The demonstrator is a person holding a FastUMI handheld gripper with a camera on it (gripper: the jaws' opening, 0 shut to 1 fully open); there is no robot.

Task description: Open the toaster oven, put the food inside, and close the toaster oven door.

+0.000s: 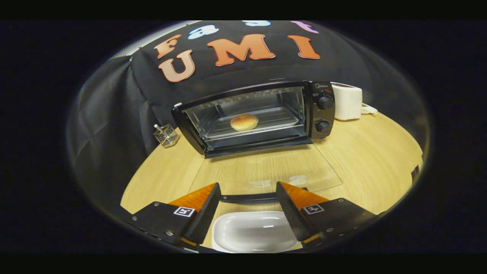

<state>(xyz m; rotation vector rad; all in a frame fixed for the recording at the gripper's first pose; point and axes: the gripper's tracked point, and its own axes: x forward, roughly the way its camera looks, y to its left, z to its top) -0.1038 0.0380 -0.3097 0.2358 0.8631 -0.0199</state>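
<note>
Claw (248, 196) wide open, nothing held. 2 fingers (207, 213) splayed apart, orange on the outer faces, black ribbed pads facing inward. Each finger base carries 1 small square marker.

Between the fingers, low and close: a white dish (254, 231), empty, rounded corners, glossy. It is not touched by either pad as far as can be seen.

Just beyond the dish, spanning the gap between the fingertips: the dark handle bar (249, 198) of the oven door. The door (266, 171) is glass, folded all the way down, lying flat over the wooden table (365, 160); table grain shows through it. Whether the fingertips touch the handle cannot be told.

Beyond the door: the toaster oven (253, 116), black, mouth open toward the claw. Inside, a metal tray (277, 118) on the rack, and on the tray, near its middle, 1 round bun (244, 122), golden-brown. The food is inside the oven, well ahead of the fingers.

Right side of the oven: a control panel with 2 black knobs (325, 102), 1 above the other.

Right of the oven, just beside it: a white appliance (347, 102), boxy.

Left of the oven, near the table edge: a small wire rack (166, 135).
</note>
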